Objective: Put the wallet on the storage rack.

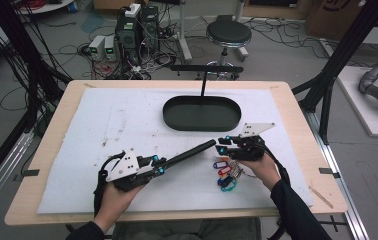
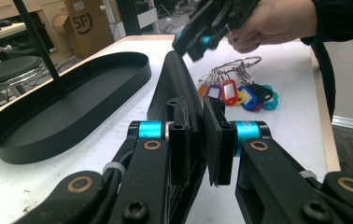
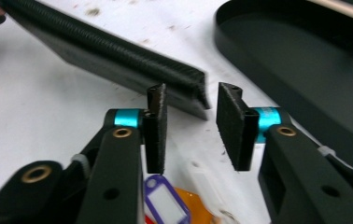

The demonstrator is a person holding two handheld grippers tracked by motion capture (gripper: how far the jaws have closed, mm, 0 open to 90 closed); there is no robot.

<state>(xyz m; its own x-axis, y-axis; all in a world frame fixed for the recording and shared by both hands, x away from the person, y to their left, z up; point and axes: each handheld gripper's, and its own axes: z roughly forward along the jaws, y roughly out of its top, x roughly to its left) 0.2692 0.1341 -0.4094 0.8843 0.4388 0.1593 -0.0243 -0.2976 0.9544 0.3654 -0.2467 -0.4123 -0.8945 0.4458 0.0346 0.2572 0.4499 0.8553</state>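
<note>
Your left gripper (image 1: 161, 165) clamps the near end of the black case (image 1: 189, 152), held above the mat (image 1: 102, 125). Your right gripper (image 3: 191, 109) stands part open around its far tip; close squarely next, clear of the key tags (image 1: 225, 172).

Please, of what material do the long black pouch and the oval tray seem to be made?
Black pouch: probably synthetic fabric or textured plastic, matte; fine ribbed weave shows along its edge. Oval tray: likely plastic or painted metal; smooth, faintly glossy walls with soft reflections.
</note>
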